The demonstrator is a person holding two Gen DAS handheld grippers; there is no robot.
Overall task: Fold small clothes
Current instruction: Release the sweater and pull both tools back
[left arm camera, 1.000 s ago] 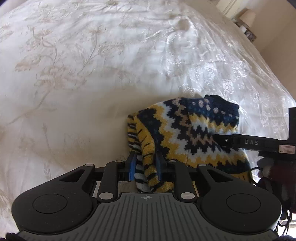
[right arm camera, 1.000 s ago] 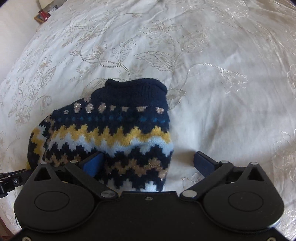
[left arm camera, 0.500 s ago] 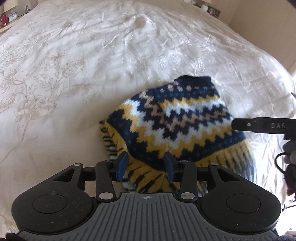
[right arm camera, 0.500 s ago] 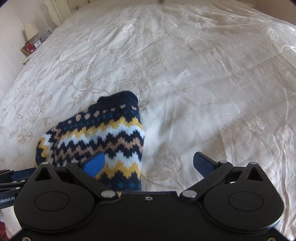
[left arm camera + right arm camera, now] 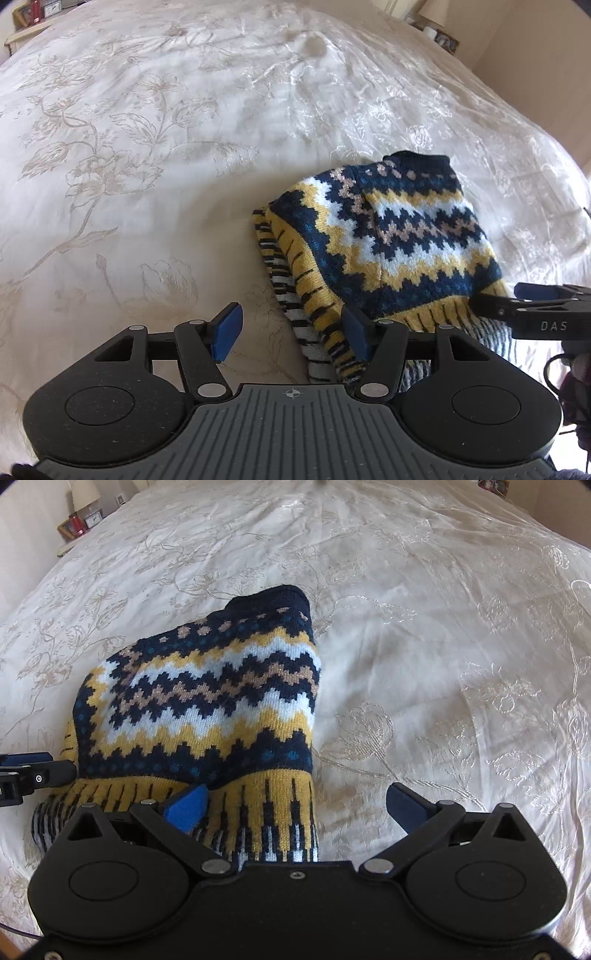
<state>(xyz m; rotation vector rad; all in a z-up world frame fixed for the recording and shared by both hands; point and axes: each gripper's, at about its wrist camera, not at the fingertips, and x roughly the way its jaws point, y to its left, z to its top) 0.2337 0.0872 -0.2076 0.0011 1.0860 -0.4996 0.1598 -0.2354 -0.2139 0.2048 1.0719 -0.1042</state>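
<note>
A small knitted sweater [image 5: 391, 243] in navy, yellow and white zigzags lies folded on the bed; it also shows in the right wrist view [image 5: 207, 701]. My left gripper [image 5: 291, 338] is open and empty at the sweater's near left edge, its right finger touching the hem. My right gripper [image 5: 295, 806] is open and empty over the yellow hem, its left finger resting on the knit. The right gripper's finger [image 5: 532, 306] shows at the right edge of the left wrist view, and the left gripper's finger [image 5: 33, 771] at the left edge of the right wrist view.
The cream embroidered bedspread [image 5: 166, 147] covers the whole bed. A bedside table with a lamp and small items [image 5: 79, 520] stands at the far left corner in the right wrist view. A wall [image 5: 535, 55] runs along the bed's far right side.
My left gripper has let go of the sweater's folded edge, opened wide and drawn back. The right gripper stayed open and shifted back toward the hem.
</note>
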